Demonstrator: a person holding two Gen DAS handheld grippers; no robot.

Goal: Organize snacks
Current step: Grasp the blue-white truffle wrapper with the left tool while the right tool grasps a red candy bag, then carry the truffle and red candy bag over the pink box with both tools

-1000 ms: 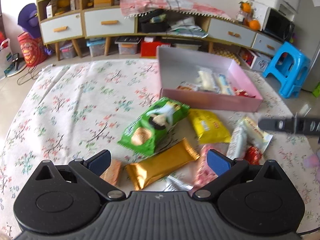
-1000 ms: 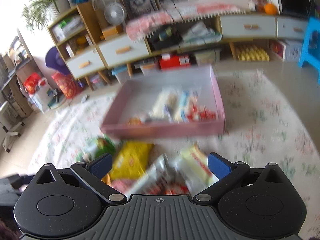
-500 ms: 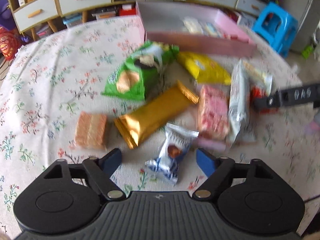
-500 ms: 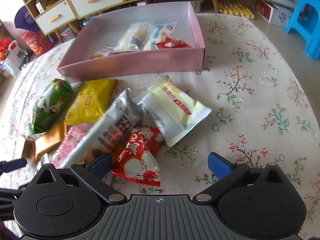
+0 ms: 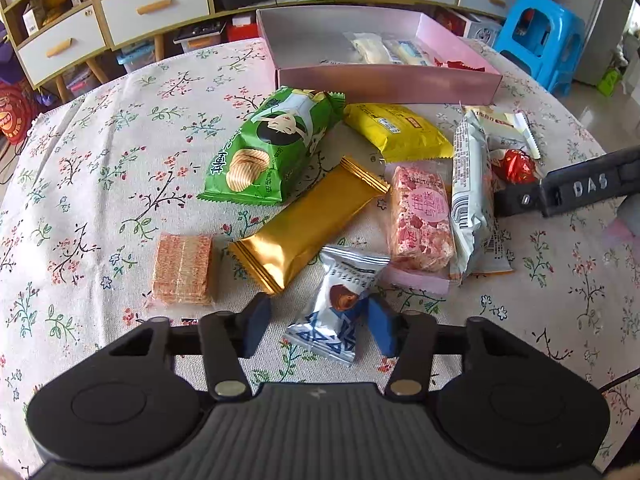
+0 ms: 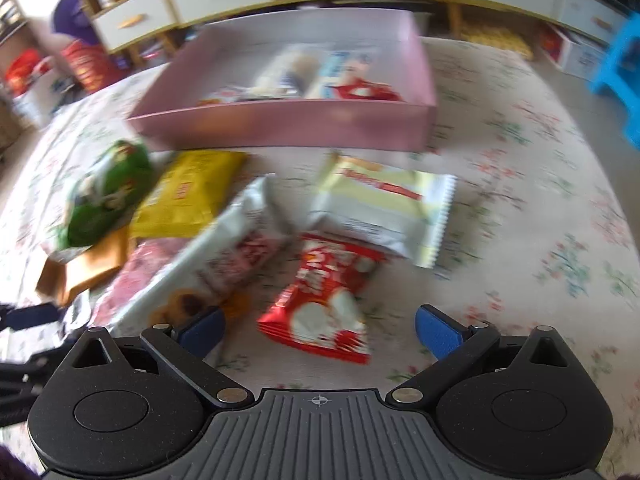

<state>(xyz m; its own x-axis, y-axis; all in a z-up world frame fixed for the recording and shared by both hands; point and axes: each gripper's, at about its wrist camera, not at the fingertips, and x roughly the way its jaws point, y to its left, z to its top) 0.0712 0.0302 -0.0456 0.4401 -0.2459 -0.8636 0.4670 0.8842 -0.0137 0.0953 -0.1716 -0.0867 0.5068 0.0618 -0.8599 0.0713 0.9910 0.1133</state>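
Lower centre, left gripper point(image 5: 318, 326) jaws closing around the truffle packet point(image 5: 340, 304); right gripper point(image 6: 320, 330) released, straddling the red packet point(image 6: 324, 300).

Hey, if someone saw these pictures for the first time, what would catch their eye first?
Probably the bright snack packets strewn over the floral tablecloth, above all the green chip bag in front of the pink box. Nearest the camera, the left gripper is closing around a blue-and-white truffle packet.
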